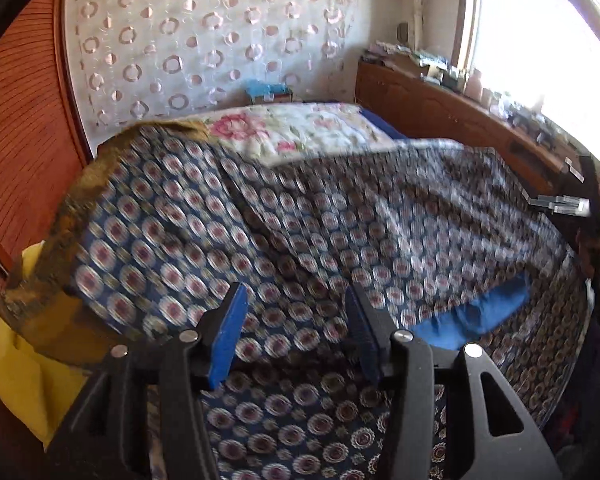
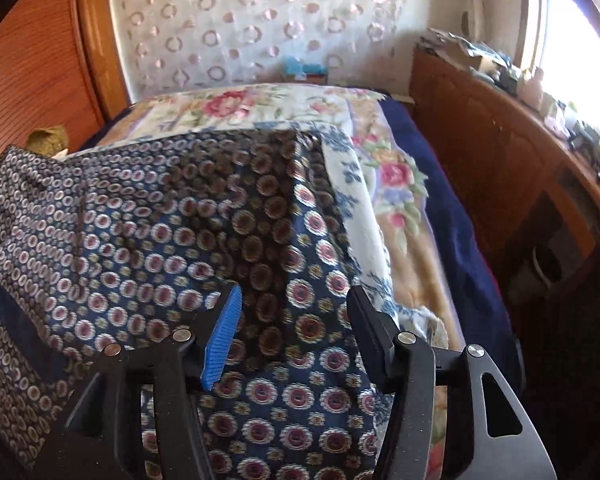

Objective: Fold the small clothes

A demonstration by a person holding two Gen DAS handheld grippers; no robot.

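Patterned garment (image 2: 148, 240) on bed (image 2: 396, 184) looked light, limp; best pinched at edge. Left hand-held gripper (image 1: 296, 328) and right hand-held gripper (image 2: 296, 328) were parted, empty.

Matt patterned cloth garment (image 1: 300, 240), plush floral blanket (image 2: 396, 184), glossy wooden cabinet (image 1: 440, 116), ribbed wooden door (image 1: 24, 128).

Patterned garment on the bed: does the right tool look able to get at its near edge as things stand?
Probably yes. The right tool is open just above the patterned garment, with nothing between its fingers and the cloth; the floral blanket lies off to the side.
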